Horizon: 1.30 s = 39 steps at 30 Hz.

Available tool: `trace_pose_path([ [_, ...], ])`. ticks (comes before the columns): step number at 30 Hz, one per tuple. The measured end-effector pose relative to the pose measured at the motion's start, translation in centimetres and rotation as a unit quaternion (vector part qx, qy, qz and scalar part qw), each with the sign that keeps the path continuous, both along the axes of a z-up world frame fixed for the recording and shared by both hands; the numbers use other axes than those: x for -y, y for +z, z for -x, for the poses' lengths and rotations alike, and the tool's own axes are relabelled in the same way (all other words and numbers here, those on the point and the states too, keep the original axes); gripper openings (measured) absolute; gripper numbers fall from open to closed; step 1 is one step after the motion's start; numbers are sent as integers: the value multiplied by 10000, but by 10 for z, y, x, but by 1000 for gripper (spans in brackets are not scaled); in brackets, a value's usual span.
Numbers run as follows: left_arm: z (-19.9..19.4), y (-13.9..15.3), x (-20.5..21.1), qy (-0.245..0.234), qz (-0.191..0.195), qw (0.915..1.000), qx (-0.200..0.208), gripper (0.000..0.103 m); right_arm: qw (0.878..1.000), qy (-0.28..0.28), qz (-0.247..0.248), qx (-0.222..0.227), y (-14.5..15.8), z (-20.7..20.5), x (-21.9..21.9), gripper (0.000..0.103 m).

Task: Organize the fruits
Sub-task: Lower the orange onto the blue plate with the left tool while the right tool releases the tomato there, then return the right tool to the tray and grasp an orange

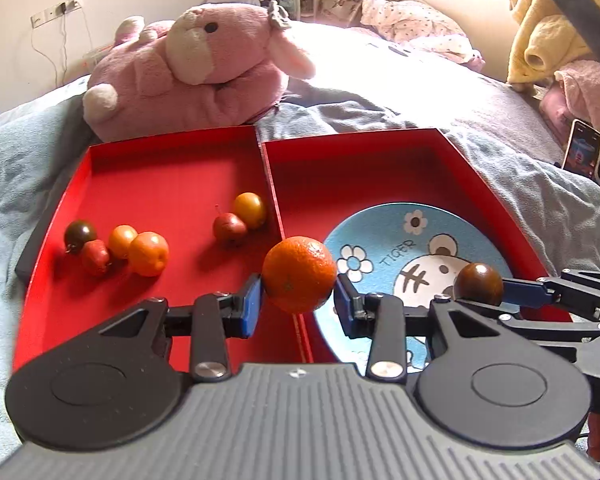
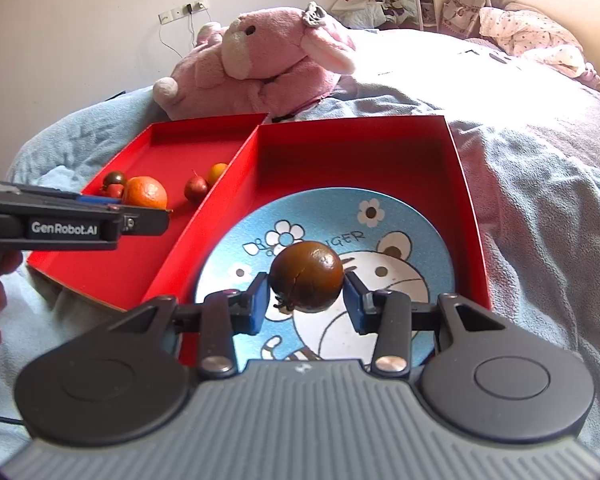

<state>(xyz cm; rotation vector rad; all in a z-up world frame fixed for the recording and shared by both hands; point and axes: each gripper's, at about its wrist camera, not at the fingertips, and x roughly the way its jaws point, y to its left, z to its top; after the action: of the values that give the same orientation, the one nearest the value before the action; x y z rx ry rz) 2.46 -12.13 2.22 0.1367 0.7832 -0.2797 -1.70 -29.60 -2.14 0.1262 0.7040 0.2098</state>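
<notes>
My left gripper (image 1: 299,285) is shut on an orange (image 1: 299,275) and holds it over the wall between the two red trays. My right gripper (image 2: 306,286) is shut on a dark brown tomato (image 2: 307,277) above the blue tiger plate (image 2: 412,216), which lies in the right red tray (image 2: 466,184). The same tomato (image 1: 478,283) and plate (image 1: 384,224) show in the left wrist view. The left red tray (image 1: 160,168) holds several small fruits: a dark tomato (image 1: 79,233), a strawberry (image 1: 95,257), two orange fruits (image 1: 148,253), a small red apple (image 1: 229,228) and a yellow tomato (image 1: 250,210).
Both trays rest on a grey-blue blanket (image 1: 560,216) on a bed. A big pink plush toy (image 1: 188,68) lies just behind the trays. A phone (image 1: 581,148) stands at the right, near piled clothes (image 1: 548,40). The left gripper's body (image 2: 72,220) reaches in from the left in the right wrist view.
</notes>
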Motion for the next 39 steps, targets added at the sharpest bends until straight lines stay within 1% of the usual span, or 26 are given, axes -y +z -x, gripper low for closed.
trace_pose_path([
  [3,-5,-10,18,-212,24,9997,-97,44,9998,-39,151,-124,-8,-4,3,43],
  [7,-13,-27,32,-340,-66,9991,-252,44,9990,8,347,-270,-20,-9,0,43],
  [15,-29,-49,41,-481,-73,9978,-445,44,9972,85,646,-371,-29,-17,-8,43],
  [22,-34,-59,39,-544,-102,9972,-505,46,9957,108,798,-461,-34,-24,-16,43],
  [23,-33,-59,39,-550,-108,9973,-472,48,9955,108,818,-475,-35,-25,-18,43],
  [25,-31,-56,40,-616,-68,9973,-407,63,9950,98,855,-504,-36,-28,-20,44],
  [26,-30,-54,40,-631,-69,9973,-361,68,9948,90,873,-513,-36,-29,-21,44],
  [27,-28,-51,41,-610,-106,9977,-258,77,9947,87,886,-515,-35,-31,-22,44],
  [28,-24,-49,41,-654,-115,9976,-172,80,9946,91,901,-509,-35,-32,-23,44],
  [32,-19,-43,41,-723,-132,9973,-67,83,9937,110,980,-525,-35,-36,-28,44],
  [39,-10,-26,25,-640,63,9979,1,83,9935,1,990,-557,-35,-39,-30,44],
])
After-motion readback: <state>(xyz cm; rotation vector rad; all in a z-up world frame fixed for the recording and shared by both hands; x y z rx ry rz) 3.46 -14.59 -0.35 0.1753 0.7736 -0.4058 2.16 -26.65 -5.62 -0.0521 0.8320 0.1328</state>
